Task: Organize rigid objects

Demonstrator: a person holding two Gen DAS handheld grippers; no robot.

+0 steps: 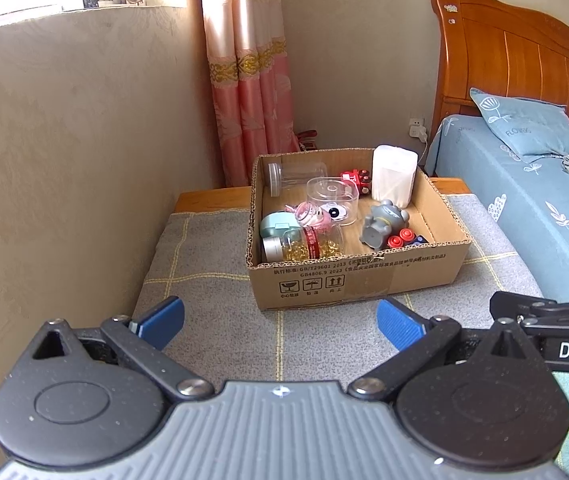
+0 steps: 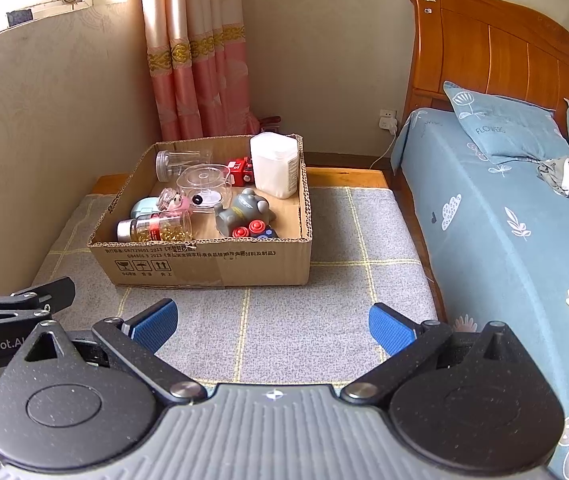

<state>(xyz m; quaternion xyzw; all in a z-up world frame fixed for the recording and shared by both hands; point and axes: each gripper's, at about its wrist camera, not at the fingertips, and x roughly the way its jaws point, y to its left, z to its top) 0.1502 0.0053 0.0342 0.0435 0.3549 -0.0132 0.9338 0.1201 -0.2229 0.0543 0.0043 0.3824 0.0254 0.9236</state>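
Note:
A cardboard box (image 1: pixel 360 274) (image 2: pixel 212 264) stands on a grey checked mat. In it lie a capsule bottle (image 1: pixel 304 246) (image 2: pixel 156 229), a grey bear figure (image 1: pixel 384 222) (image 2: pixel 244 210), a white container (image 1: pixel 393 176) (image 2: pixel 274 164), clear plastic containers (image 1: pixel 330 198) (image 2: pixel 204 186), a clear jar (image 1: pixel 294 176), a red toy (image 1: pixel 356 179) (image 2: pixel 242 172), a pink figure (image 1: pixel 310 213) and a teal case (image 1: pixel 278 224). My left gripper (image 1: pixel 280 322) is open and empty, short of the box. My right gripper (image 2: pixel 272 322) is open and empty, short of the box.
The grey mat (image 1: pixel 212 264) (image 2: pixel 364 240) covers a low wooden platform. A bed (image 1: pixel 532 200) (image 2: pixel 504 208) with blue sheets and a wooden headboard stands to the right. A wall (image 1: pixel 64 160) runs on the left, with a pink curtain (image 1: pixel 248 80) behind the box.

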